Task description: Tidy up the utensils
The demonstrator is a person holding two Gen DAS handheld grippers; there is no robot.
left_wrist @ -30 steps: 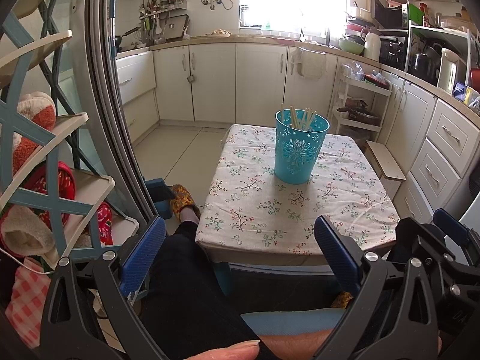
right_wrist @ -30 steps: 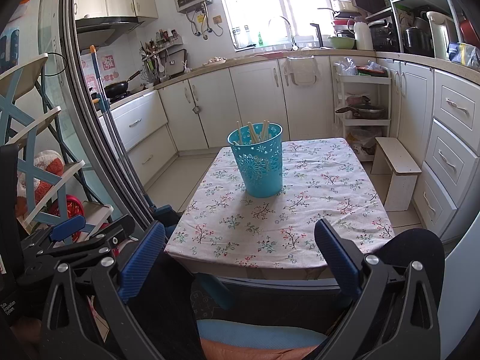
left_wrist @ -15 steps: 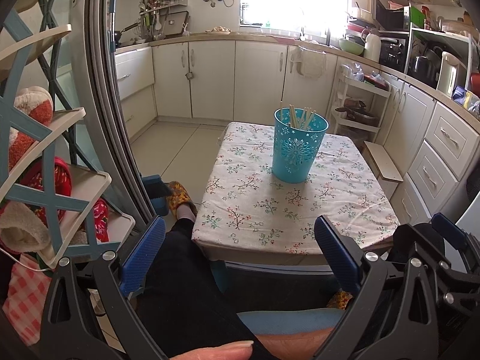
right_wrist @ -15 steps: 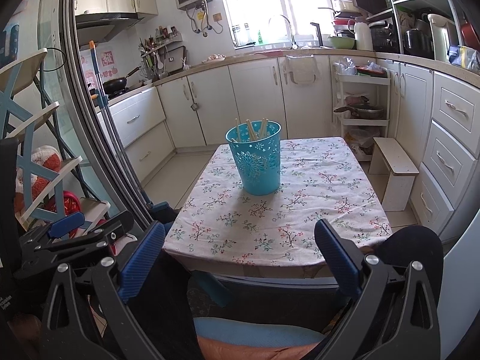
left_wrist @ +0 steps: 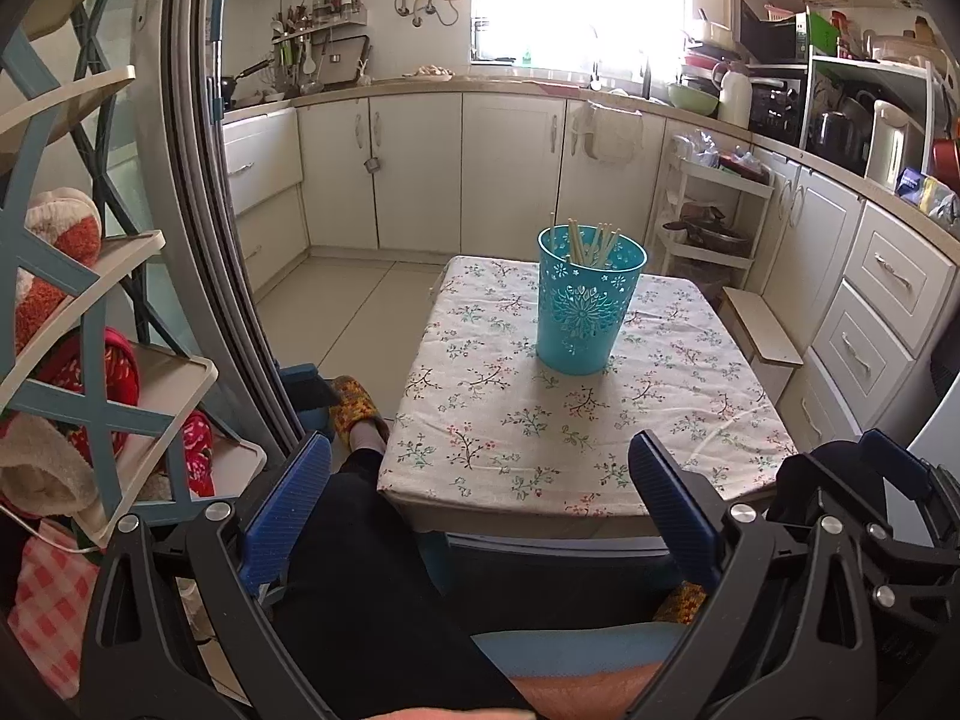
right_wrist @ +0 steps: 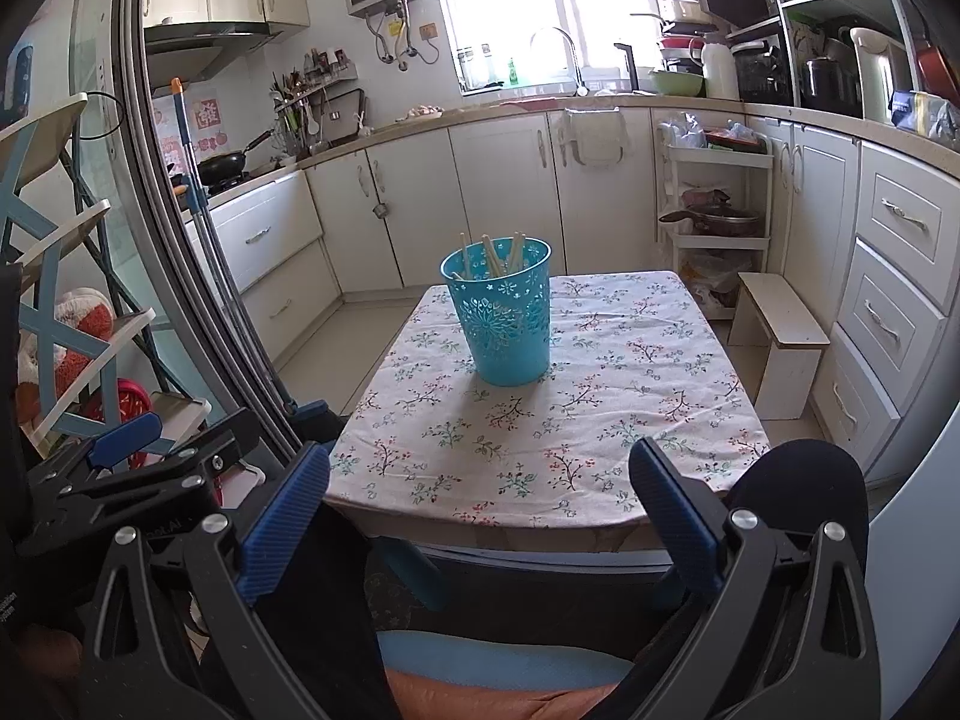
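Both tongs held back from the surface, jaws wide and empty.

The left tongs (left_wrist: 480, 507) and right tongs (right_wrist: 479, 507) hover short of the near edge of the flowered surface (right_wrist: 600, 420), gripping nothing. A turquoise cup (left_wrist: 587, 306) stands upright toward the far middle of the surface, with pale chopsticks (left_wrist: 591, 243) leaning inside it. A small wooden stool (right_wrist: 780, 336) sits beside the surface on the floor.

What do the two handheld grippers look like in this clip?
Both match. The left gripper and right gripper have black skeletal frames with cut-out openings and silver bolt heads. Each has two fingers faced with blue ribbed pads. No cables show. Faint white lettering marks the left gripper's body in the right wrist view.
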